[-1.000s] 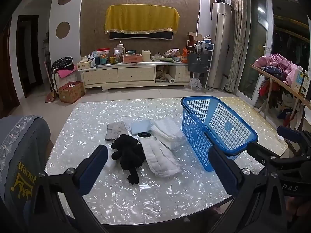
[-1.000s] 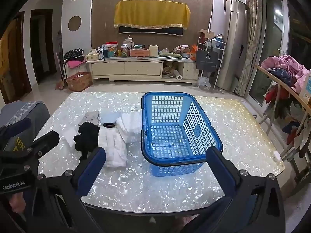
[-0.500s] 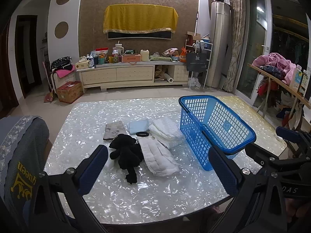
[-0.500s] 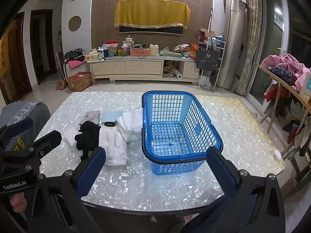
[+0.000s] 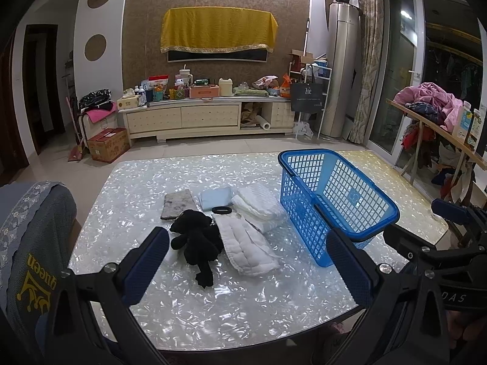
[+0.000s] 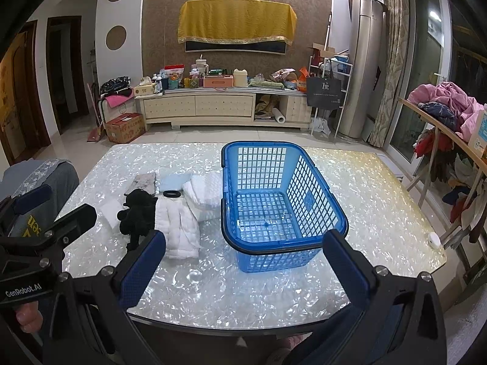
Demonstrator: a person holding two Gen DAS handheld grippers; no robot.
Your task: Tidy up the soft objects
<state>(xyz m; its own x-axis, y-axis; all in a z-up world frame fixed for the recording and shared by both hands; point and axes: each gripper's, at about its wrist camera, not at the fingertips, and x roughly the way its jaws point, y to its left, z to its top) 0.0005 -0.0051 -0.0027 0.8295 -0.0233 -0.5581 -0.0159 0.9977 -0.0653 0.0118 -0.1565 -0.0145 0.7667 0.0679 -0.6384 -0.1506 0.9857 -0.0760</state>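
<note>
An empty blue plastic basket [image 5: 334, 200] [image 6: 280, 200] stands on the shiny table. Left of it lie a black plush toy [image 5: 196, 240] [image 6: 137, 210], a white quilted cloth [image 5: 248, 248] [image 6: 178, 228], a folded white towel [image 5: 258, 205] [image 6: 204, 193], a pale blue cloth [image 5: 214, 197] [image 6: 172, 181], a grey cloth [image 5: 178, 203] [image 6: 141, 183] and a black hair tie [image 5: 221, 210] [image 6: 172, 194]. My left gripper [image 5: 248, 266] is open and empty above the table's near edge, before the plush. My right gripper [image 6: 243, 266] is open and empty, before the basket.
A grey-covered chair [image 5: 30, 243] stands at the table's left. A small white round object [image 6: 433, 239] lies at the table's right edge. A wooden rack with clothes [image 6: 441, 112] is to the right. A TV cabinet [image 5: 197, 115] stands across the floor.
Both grippers have drifted slightly; the cloths and basket sit a little lower and nearer in both views. Nothing on the table has moved.
</note>
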